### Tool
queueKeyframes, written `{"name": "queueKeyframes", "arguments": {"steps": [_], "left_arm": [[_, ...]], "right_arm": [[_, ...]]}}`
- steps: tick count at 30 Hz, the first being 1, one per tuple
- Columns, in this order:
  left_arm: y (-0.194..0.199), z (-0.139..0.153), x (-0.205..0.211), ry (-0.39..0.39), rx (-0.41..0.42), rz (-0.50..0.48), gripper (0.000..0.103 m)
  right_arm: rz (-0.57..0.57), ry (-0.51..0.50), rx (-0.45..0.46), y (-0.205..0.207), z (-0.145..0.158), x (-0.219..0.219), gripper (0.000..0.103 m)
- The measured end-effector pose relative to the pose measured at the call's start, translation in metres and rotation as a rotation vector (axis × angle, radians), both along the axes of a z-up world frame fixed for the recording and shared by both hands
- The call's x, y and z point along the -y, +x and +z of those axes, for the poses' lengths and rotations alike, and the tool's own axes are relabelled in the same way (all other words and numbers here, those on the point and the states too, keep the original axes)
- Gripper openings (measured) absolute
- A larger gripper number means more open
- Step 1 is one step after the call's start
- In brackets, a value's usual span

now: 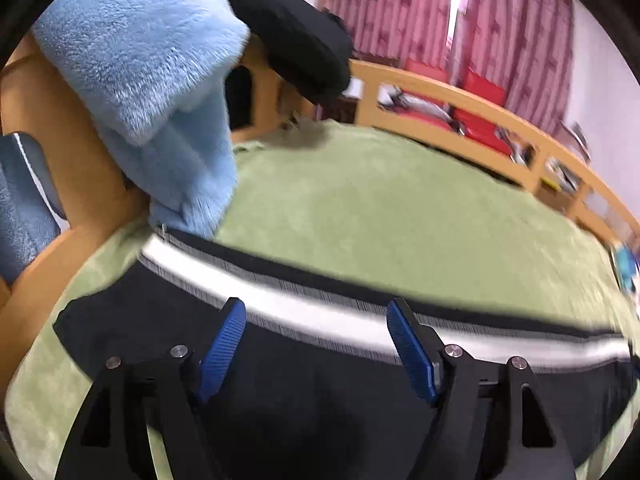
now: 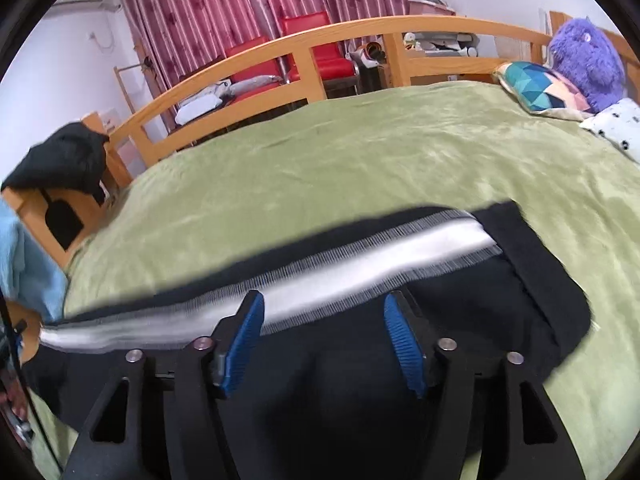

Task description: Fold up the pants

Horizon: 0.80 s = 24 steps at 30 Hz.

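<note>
Pants [image 1: 320, 392] lie flat on the green blanket [image 1: 400, 216] at the near edge of the bed, black with a white side stripe [image 1: 280, 308] running left to right across both views. Stripe is blurred in both cameras.

Left gripper [image 1: 316, 344]: jaws spread wide, blue pads [image 1: 222, 344] above the black fabric just near of the stripe, nothing between them. Can't tell if the tips touch the cloth.

Right gripper [image 2: 324, 340]: also wide apart, pads [image 2: 404, 344] over the pants, left pad overlapping the stripe [image 2: 360, 264], nothing pinched. In this view the stripe ends at a dark band [image 2: 536, 264] at the pants' right end.

Around:
- Light blue fleece [image 1: 152, 80] hangs over the bed's wooden frame [image 1: 460, 96] at far left in the left view, its low end right by the stripe's left end.
- Black garment [image 2: 60, 156] draped over the frame corner at left.
- Red chairs [image 2: 288, 48] and pink curtains [image 2: 192, 8] past the far rail.
- Patterned cushion [image 2: 536, 88], purple plush [image 2: 584, 56] and a white spotted pillow [image 2: 620, 128] at the far right of the bed, well apart from the pants.
</note>
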<state>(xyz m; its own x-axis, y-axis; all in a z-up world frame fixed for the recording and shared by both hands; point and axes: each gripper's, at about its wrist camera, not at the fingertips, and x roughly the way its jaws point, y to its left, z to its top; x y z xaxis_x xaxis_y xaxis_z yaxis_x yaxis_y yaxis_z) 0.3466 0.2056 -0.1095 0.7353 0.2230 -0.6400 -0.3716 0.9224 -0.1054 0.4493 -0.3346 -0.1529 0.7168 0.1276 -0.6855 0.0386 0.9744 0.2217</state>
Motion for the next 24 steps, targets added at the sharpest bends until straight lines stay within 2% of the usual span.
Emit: {"name": "queueKeyframes", "arguments": {"steps": [2,5,8,11,13,19,21,24], "left_arm": [[-0.017,-0.009,0.014,0.013,-0.031,-0.045,0.077],[-0.043,-0.029,0.021,0.015,-0.084,-0.040,0.077],[-0.073,-0.057,0.012,-0.097,-0.124,-0.008,0.077],[-0.091,-0.085,-0.007,-0.245,-0.128,0.039,0.077],[-0.091,-0.099,-0.019,-0.298,-0.138,0.076,0.076],[-0.082,-0.106,-0.039,-0.330,-0.075,0.099,0.076],[-0.070,-0.107,-0.044,-0.319,-0.082,0.110,0.076],[-0.055,-0.116,-0.061,-0.415,-0.063,0.166,0.077]], "right_arm": [[0.002,-0.028,-0.021,-0.030,-0.006,0.005,0.069],[-0.038,-0.051,-0.062,-0.062,-0.021,0.019,0.071],[-0.080,-0.042,-0.120,-0.086,-0.041,0.035,0.071],[-0.117,0.031,-0.156,-0.098,-0.062,0.054,0.072],[-0.148,0.111,-0.172,-0.095,-0.072,0.067,0.072],[-0.208,0.302,-0.141,-0.067,-0.086,0.084,0.078],[-0.221,0.317,-0.151,-0.048,-0.093,0.082,0.078],[-0.256,0.288,-0.121,-0.029,-0.093,0.075,0.080]]}}
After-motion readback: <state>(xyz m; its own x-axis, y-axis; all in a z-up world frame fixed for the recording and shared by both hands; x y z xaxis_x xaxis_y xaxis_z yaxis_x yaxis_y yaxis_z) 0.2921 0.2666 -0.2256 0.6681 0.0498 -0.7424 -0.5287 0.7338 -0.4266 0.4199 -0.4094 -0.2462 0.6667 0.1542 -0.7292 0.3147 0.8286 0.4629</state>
